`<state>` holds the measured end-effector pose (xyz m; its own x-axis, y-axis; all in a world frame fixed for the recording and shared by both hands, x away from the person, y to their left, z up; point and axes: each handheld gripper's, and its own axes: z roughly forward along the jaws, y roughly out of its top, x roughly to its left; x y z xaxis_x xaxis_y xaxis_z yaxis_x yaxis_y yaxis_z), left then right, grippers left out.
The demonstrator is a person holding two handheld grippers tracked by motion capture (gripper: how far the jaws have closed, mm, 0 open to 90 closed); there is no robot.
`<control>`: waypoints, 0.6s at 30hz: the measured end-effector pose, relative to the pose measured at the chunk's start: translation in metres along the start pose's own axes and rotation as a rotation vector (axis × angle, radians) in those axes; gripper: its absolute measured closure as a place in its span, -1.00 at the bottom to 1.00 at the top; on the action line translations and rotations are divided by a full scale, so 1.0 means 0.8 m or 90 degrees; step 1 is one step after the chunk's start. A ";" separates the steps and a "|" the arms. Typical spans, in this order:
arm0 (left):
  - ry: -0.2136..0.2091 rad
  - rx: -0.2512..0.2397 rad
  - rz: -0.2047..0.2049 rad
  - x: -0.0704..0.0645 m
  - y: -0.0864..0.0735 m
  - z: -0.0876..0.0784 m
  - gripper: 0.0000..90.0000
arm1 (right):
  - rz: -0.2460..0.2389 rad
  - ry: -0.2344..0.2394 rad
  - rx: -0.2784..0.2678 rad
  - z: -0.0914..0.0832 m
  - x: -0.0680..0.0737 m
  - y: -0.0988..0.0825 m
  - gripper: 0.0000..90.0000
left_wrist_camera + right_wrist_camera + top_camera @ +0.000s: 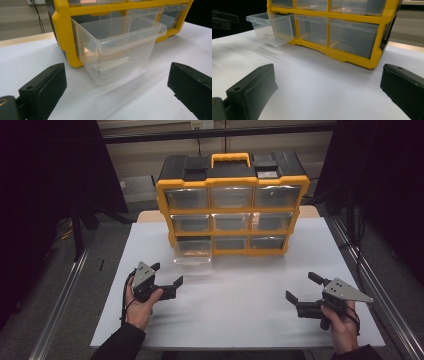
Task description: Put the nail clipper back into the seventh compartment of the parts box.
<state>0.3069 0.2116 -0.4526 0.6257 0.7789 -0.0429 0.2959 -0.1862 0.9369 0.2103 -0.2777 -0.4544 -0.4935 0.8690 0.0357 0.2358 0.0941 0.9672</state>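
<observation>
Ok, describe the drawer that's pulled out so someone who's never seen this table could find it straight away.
Find the yellow and black organiser standing at the far side of the white table, with its three rows of clear drawers. Go to the bottom row, leftmost slot, ahead of the left gripper. That drawer juts out over the table while its neighbours sit flush, and pale flat sticks lie on its floor.

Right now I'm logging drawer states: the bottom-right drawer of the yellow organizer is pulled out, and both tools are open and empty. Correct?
Not quite: the pulled-out drawer is the bottom-left one of the yellow organizer, as the high view shows. The left tool and the right tool are indeed open and empty.
</observation>
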 end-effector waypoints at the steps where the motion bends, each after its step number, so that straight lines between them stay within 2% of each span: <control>1: 0.001 0.003 0.005 -0.001 -0.001 -0.003 -0.95 | 0.000 -0.002 -0.002 0.000 0.000 0.000 -1.00; 5: 0.009 0.003 0.000 0.001 -0.004 -0.013 -0.95 | 0.003 -0.001 -0.004 0.002 0.001 0.002 -1.00; 9: 0.006 -0.017 -0.033 0.004 -0.006 -0.023 -0.94 | 0.002 -0.003 -0.003 0.003 0.001 0.002 -1.00; 12: 0.019 -0.030 -0.059 0.005 -0.009 -0.033 -0.94 | 0.007 -0.009 -0.005 0.002 0.000 0.001 -1.00; 14: 0.018 -0.039 -0.063 0.004 -0.009 -0.040 -0.94 | 0.007 -0.008 -0.004 0.002 0.000 0.001 -1.00; 18: 0.017 -0.033 -0.060 0.001 -0.012 -0.049 -0.94 | 0.006 -0.008 -0.005 0.003 0.000 0.001 -1.00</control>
<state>0.2765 0.2378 -0.4481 0.5775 0.8070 -0.1239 0.3150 -0.0803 0.9457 0.2125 -0.2768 -0.4541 -0.4803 0.8761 0.0411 0.2334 0.0825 0.9689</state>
